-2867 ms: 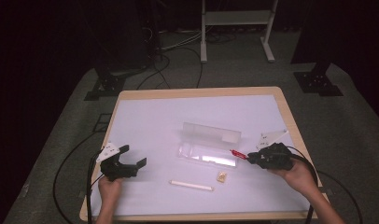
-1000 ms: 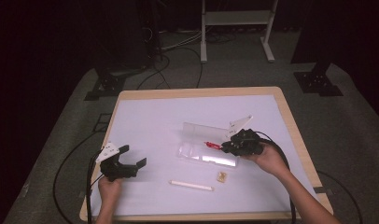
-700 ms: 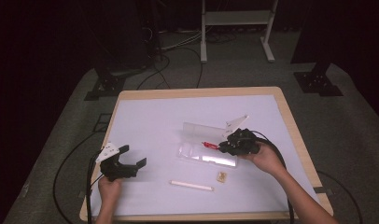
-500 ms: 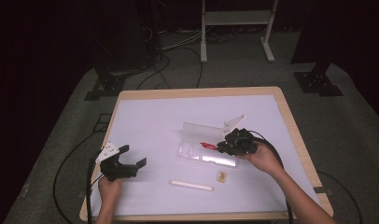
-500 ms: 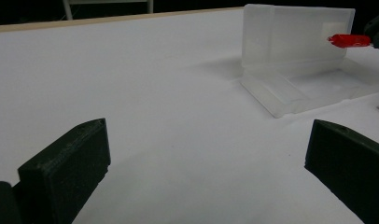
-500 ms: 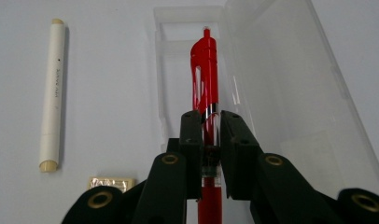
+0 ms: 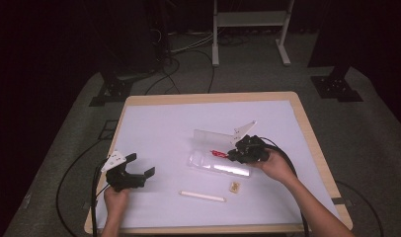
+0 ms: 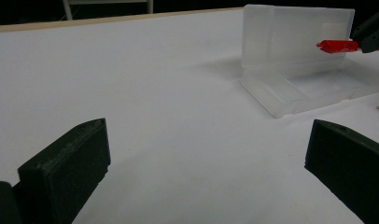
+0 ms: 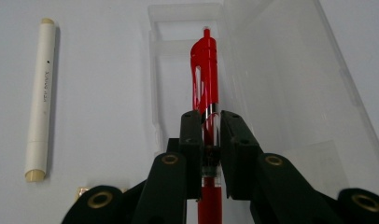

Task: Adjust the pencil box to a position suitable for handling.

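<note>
The right tongs [image 9: 210, 140] are clamped on the red pen [image 9: 205, 70] and hold it just above the open clear case [image 7: 219, 159] on the counter [image 7: 159, 133]. The pen is not yet laid inside. The white marker [image 7: 202, 196] and a small eraser [image 7: 234, 186] are left outside. The left tongs [image 8: 201, 172] stand apart, holding nothing.

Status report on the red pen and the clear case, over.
Right hand-held gripper shut on red pen, held over open clear case. Left hand-held gripper open, idle near table's front left. Cream marker lies clear of the case.
</note>
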{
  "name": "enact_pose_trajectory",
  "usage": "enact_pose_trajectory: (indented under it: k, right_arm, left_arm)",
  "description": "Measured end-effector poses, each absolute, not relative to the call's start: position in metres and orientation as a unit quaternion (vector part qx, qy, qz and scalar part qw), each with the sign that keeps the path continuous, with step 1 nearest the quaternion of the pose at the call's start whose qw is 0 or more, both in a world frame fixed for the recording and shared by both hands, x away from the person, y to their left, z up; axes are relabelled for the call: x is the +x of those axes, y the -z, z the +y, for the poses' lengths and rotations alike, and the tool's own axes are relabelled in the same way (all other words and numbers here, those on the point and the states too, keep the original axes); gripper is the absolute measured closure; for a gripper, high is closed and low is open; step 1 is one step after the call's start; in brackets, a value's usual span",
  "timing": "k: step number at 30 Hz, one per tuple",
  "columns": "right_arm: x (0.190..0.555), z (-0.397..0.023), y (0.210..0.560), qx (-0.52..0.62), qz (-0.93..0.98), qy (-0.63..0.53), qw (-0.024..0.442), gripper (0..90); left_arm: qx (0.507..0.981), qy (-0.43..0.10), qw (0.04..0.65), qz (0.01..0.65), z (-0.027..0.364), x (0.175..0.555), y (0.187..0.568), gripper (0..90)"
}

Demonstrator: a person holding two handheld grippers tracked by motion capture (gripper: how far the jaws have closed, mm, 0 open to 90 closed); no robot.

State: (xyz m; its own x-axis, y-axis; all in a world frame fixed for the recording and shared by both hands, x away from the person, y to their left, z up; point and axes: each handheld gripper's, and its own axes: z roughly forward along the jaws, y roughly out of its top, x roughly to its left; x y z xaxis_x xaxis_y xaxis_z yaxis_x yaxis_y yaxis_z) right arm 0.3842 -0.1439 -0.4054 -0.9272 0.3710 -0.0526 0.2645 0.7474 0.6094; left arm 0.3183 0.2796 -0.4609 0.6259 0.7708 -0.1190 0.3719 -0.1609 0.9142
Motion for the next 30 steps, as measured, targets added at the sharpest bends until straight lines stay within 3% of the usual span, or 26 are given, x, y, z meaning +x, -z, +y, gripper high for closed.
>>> enact_pose_trajectory:
  k: [30]
  right_arm:
    - [0.398, -0.131, 0.421, 0.171, 0.937, -0.296, 0.07, 78.9]
  left_arm:
    - [0.736, -0.191, 0.521, 0.388, 0.28, 0.318, 0.461, 0.0]
